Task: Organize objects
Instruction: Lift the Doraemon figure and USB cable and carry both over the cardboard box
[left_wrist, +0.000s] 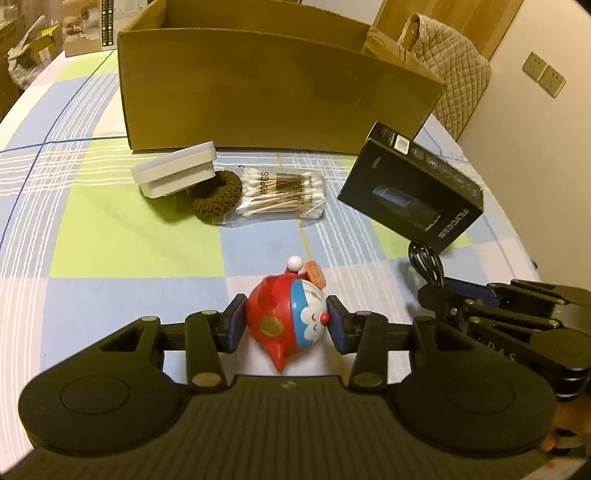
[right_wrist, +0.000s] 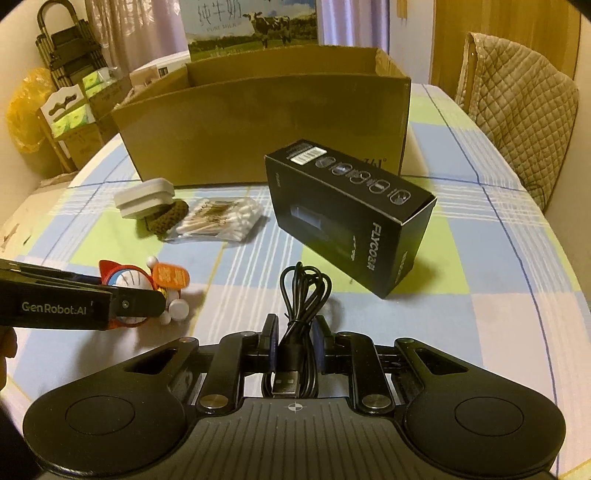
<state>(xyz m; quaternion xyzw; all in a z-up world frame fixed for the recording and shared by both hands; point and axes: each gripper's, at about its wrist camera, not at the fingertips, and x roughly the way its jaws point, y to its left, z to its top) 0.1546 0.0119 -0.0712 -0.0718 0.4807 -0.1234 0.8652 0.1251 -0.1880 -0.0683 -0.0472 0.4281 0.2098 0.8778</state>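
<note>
In the left wrist view the left gripper (left_wrist: 287, 325) has its jaws closed on a small cat figurine (left_wrist: 286, 319) in a red hood, one blue pad against each side of it, low over the checked cloth of the counter (left_wrist: 136, 236). At about 3 o'clock from the figurine the right gripper (left_wrist: 448, 297) reaches in from the side, and a loop of black USB cable (left_wrist: 424, 258) pokes out past its tips. In the right wrist view that right gripper (right_wrist: 294, 341) has its jaws pressed against the coiled cable (right_wrist: 300, 295) from both sides, the metal plug lying near the camera and the loops fanning toward 12 o'clock; the left gripper (right_wrist: 147, 304) and figurine (right_wrist: 129, 278) sit at 9 o'clock. Farther out, at 1 o'clock from the cable, a black carton (right_wrist: 347, 225) printed FLYCO lies on the cloth. At 11 o'clock a clear bag of cotton swabs (right_wrist: 218, 219) rests just beside a brown braided hair tie (right_wrist: 164, 223), and a white lidded case (right_wrist: 142, 197) leans on that tie. Beyond them all, at 12 o'clock, stands a large open cardboard box (right_wrist: 258, 122); whether it holds anything cannot be told. A quilted chair cover (right_wrist: 524, 99) rises at 2 o'clock past the edge of the counter.
</note>
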